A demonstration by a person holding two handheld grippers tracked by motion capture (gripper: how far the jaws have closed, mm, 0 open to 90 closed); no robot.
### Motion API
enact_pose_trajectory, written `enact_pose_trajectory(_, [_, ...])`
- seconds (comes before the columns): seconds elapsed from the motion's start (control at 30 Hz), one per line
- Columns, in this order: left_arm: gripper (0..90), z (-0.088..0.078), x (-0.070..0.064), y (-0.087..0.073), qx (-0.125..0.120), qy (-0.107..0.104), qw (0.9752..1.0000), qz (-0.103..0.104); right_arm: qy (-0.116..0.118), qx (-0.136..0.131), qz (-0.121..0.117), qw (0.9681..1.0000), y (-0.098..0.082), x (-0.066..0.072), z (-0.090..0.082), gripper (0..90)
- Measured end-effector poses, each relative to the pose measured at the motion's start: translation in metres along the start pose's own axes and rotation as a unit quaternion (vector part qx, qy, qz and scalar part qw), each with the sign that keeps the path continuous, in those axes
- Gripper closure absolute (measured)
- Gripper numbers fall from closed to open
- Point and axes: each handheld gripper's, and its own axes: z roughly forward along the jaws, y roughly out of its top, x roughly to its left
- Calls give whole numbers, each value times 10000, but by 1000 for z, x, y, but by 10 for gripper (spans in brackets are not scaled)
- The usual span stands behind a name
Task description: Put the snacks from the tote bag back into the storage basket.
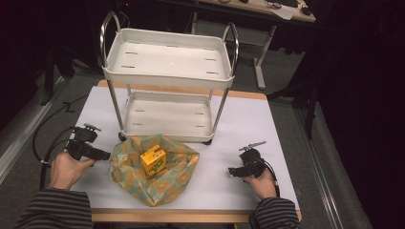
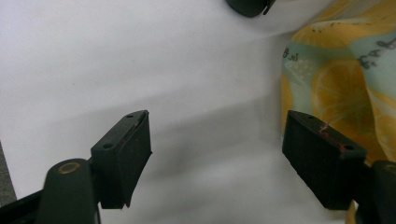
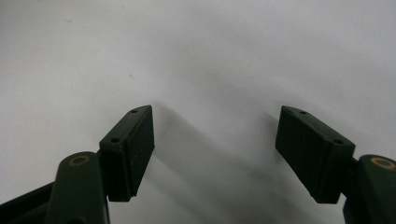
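A crumpled cloth bag (image 1: 153,171) printed with lemon slices lies on the white table near its front edge, with a yellow carton (image 1: 153,161) standing in its open middle. My left gripper (image 1: 106,154) rests on the table just left of the bag, jaws open and empty. In the left gripper view the gripper (image 2: 217,151) has only bare table between its pads, and the bag's edge (image 2: 345,84) lies just past the right pad. My right gripper (image 1: 232,171) sits on the table to the bag's right, apart from it, open over bare table (image 3: 215,149).
A white two-shelf trolley (image 1: 168,64) with metal handles stands on the table behind the bag, both shelves bare. One of its black castors (image 2: 250,5) is just ahead of my left gripper. Dark floor and a desk lie beyond the table.
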Motion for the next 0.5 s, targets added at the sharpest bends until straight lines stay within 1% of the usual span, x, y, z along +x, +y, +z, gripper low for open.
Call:
enact_pose_trajectory(0.1, [230, -1, 0, 0, -29, 38, 10000, -28, -11, -7, -26, 10000, -1, 0, -1, 287])
enact_pose_trajectory(0.2, [227, -2, 1, -1, -52, 75, 10000, -38, -14, 16, -3, 10000, -1, 1, -1, 287])
enact_pose_trajectory(0.3, [224, -2, 2, -1, -75, 45, 9999, -71, -36, 26, -41, 10000, 1, 1, 1, 286])
enact_pose_trajectory(0.37, [219, -2, 1, 0, -71, 40, 10000, -35, -16, 22, -33, 10000, 0, 1, 1, 287])
enact_pose_trajectory(0.5, [209, -5, 0, 0, -175, 46, 9998, -23, -6, -2, -8, 10000, -1, 0, 0, 288])
